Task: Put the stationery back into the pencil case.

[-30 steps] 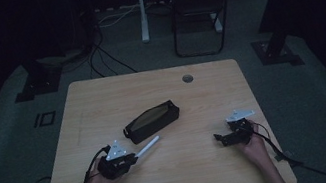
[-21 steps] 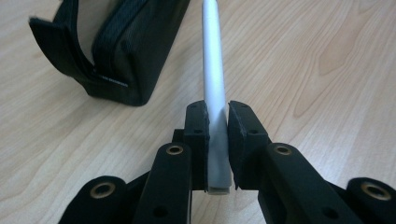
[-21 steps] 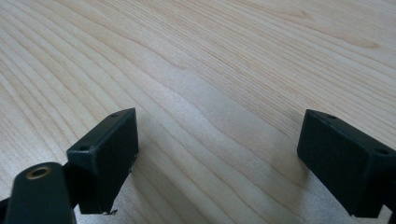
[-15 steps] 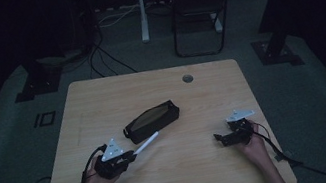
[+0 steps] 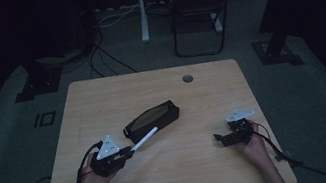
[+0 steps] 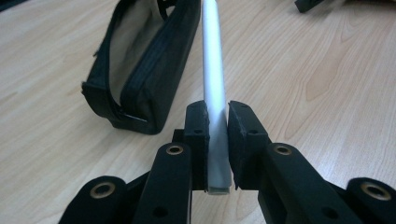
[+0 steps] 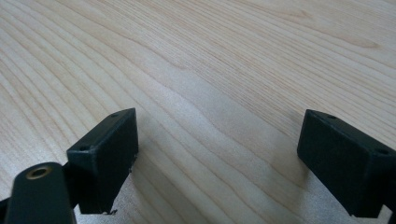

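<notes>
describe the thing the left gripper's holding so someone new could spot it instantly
On the light wooden table, find the open black zippered fabric pouch near the middle. Just in front, the left gripper clamps a slim pale-grey plastic stick, tip toward the pouch: the scene's lone light, thin rod.

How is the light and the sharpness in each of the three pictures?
High view: dim and underexposed, the room nearly black, the table dull. Left gripper view: bright, the white pen sharp near the fingers, the pouch softer. Right gripper view: bright, wood grain crisp, faint shadow between fingers.

Left gripper [image 6: 217, 140] clamped, right gripper [image 7: 217, 163] agape
</notes>
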A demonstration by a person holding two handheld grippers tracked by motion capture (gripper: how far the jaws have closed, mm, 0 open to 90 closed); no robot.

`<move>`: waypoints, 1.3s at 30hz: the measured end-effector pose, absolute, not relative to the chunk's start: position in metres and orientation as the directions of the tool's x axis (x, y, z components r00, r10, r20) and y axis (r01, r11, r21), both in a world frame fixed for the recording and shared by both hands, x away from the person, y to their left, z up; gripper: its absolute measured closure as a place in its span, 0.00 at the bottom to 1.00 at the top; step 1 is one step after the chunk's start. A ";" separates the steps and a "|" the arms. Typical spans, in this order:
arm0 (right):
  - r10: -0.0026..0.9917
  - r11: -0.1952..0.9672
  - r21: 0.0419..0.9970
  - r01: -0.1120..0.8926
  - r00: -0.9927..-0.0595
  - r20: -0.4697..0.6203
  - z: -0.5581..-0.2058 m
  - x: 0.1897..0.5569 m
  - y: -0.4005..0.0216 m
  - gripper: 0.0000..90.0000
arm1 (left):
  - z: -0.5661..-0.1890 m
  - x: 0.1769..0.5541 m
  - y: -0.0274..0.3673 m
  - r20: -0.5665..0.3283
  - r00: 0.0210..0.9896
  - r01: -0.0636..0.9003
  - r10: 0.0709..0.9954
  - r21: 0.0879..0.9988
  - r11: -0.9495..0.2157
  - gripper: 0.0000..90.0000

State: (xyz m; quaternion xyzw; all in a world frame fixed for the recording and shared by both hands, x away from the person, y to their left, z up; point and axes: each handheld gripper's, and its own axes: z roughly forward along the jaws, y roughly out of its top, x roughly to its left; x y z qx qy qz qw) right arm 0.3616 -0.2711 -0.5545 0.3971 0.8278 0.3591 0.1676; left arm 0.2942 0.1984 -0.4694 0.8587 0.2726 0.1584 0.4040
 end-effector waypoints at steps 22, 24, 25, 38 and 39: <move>0.778 0.427 0.728 0.537 -0.628 0.008 -0.554 0.362 -0.271 0.14 | -0.442 0.299 0.201 0.078 0.807 0.295 0.585 0.806 -0.514 0.88; 0.778 0.427 0.728 0.537 -0.628 0.008 -0.554 0.362 -0.271 0.14 | -0.441 0.300 0.201 0.081 0.807 0.292 0.585 0.806 -0.515 0.88; 0.778 0.427 0.727 0.537 -0.628 0.008 -0.554 0.362 -0.271 0.14 | -0.440 0.300 0.201 0.082 0.806 0.292 0.586 0.807 -0.513 0.88; 0.778 0.427 0.727 0.538 -0.628 0.008 -0.554 0.362 -0.271 0.14 | -0.431 0.304 0.202 0.083 0.803 0.279 0.590 0.823 -0.495 0.88; 0.778 0.427 0.728 0.537 -0.628 0.008 -0.554 0.362 -0.271 0.14 | -0.431 0.305 0.202 0.079 0.801 0.280 0.593 0.826 -0.489 0.88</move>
